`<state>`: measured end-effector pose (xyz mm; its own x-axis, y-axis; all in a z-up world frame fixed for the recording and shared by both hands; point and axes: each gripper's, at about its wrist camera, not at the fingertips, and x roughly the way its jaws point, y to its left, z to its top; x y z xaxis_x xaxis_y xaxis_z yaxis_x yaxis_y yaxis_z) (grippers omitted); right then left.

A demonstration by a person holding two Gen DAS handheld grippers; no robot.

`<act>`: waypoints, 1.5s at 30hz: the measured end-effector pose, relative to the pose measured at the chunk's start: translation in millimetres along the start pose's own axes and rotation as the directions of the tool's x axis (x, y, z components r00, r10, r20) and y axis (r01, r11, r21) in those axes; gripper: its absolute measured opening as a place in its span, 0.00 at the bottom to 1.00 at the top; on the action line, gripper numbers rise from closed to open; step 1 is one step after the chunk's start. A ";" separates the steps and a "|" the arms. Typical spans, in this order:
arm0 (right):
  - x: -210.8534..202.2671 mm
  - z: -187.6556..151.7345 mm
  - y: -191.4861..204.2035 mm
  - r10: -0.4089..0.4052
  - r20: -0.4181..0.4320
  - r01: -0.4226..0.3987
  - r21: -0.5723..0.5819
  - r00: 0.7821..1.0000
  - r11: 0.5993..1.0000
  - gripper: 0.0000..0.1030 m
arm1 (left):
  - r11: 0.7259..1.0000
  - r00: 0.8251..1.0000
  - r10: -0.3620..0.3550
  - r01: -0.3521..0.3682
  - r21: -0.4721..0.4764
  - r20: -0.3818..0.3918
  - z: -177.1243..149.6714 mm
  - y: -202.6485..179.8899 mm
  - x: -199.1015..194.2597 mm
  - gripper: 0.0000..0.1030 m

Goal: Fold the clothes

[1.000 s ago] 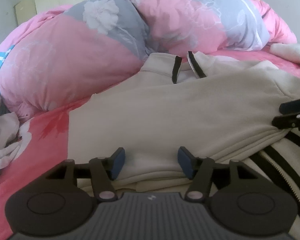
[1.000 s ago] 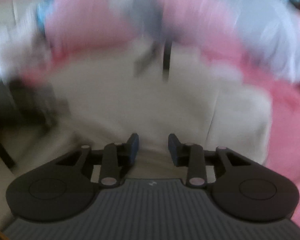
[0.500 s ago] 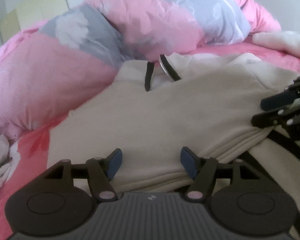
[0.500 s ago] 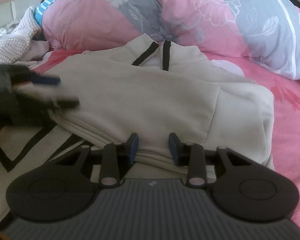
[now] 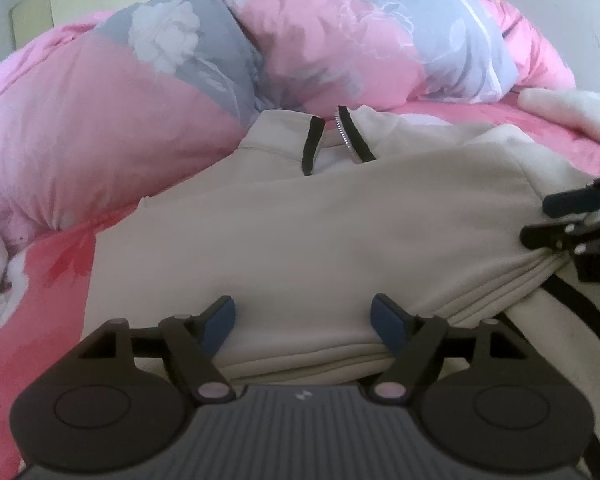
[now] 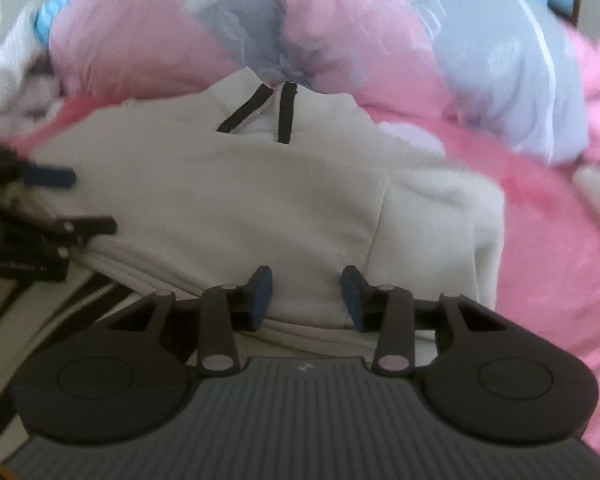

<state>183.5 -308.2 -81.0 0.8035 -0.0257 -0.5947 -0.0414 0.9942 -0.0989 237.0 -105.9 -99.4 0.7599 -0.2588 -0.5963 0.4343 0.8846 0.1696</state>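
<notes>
Spread on pink bed: cream zip sweatshirt, collar far, layered hem near. Left gripper wide apart, right gripper narrower, both empty, side by side at that hem.

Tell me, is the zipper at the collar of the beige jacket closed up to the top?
No, the beige jacket has its collar zipper open, its two black-edged sides apart.

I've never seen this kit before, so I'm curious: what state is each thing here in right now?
Cream zip-collar sweatshirt: folded over, lying flat, collar zip open.
Left gripper: fingers open, holding nothing.
Right gripper: fingers open, holding nothing.
Pink and grey floral quilt: bunched up behind the sweatshirt.
</notes>
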 end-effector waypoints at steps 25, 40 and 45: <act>-46.6 13.9 -37.2 -0.094 0.305 -0.001 0.297 0.948 0.955 0.99 | 0.999 1.000 -0.029 0.029 -0.041 0.001 0.8 7.1 -1.1 0.75; -53.5 0.3 -40.8 0.014 0.390 -0.155 0.333 0.921 0.930 0.99 | 0.998 1.000 -0.031 0.031 -0.045 0.001 0.7 7.3 -0.8 0.75; -57.6 1.7 -40.0 0.058 0.391 -0.195 0.319 0.918 0.928 0.99 | 0.998 0.999 -0.032 0.032 -0.045 0.001 0.5 7.7 -0.8 0.75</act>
<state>139.9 -346.3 -41.5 0.9679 0.0752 -0.2400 -0.0056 0.9604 0.2784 240.0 -99.1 -97.3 0.7464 -0.2874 -0.6003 0.4360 0.8926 0.1147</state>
